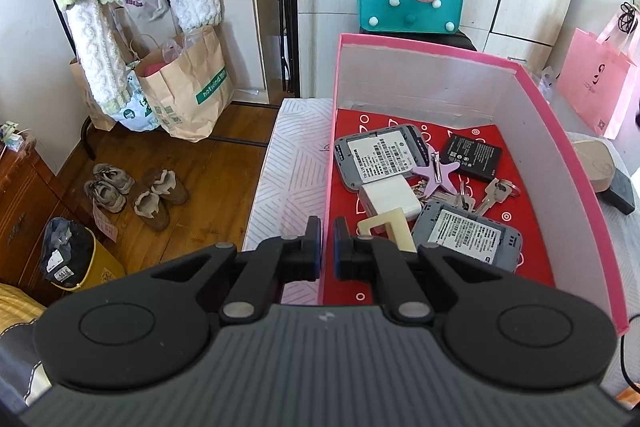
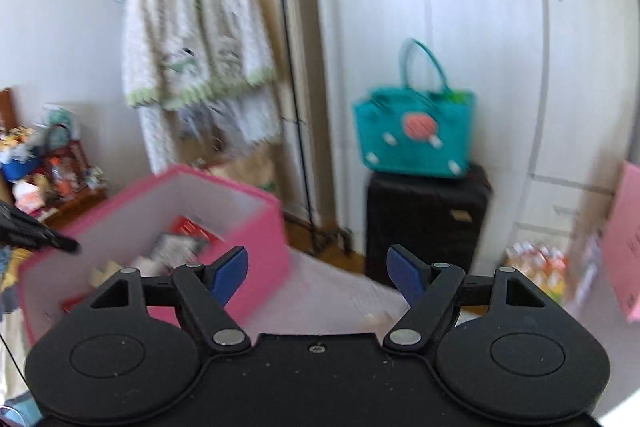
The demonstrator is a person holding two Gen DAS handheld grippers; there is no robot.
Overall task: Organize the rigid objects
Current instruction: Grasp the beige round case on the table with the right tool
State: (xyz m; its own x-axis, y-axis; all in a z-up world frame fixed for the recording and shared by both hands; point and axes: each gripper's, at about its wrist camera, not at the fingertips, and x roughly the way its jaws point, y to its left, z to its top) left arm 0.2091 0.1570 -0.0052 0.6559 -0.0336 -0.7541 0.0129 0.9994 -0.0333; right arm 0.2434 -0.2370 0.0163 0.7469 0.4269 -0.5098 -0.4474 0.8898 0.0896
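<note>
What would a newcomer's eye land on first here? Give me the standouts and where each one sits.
The pink box dominates the left wrist view, its red floor littered with two grey battery-backed devices, a black battery, keys and a lilac starfish charm. The left gripper pinches the box's near wall. Behind, a teal felt bag sits on a black suitcase, beyond the open, empty right gripper.

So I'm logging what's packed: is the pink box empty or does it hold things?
It holds things. The pink box contains two grey devices, a black battery, a white charger and keys.
</note>
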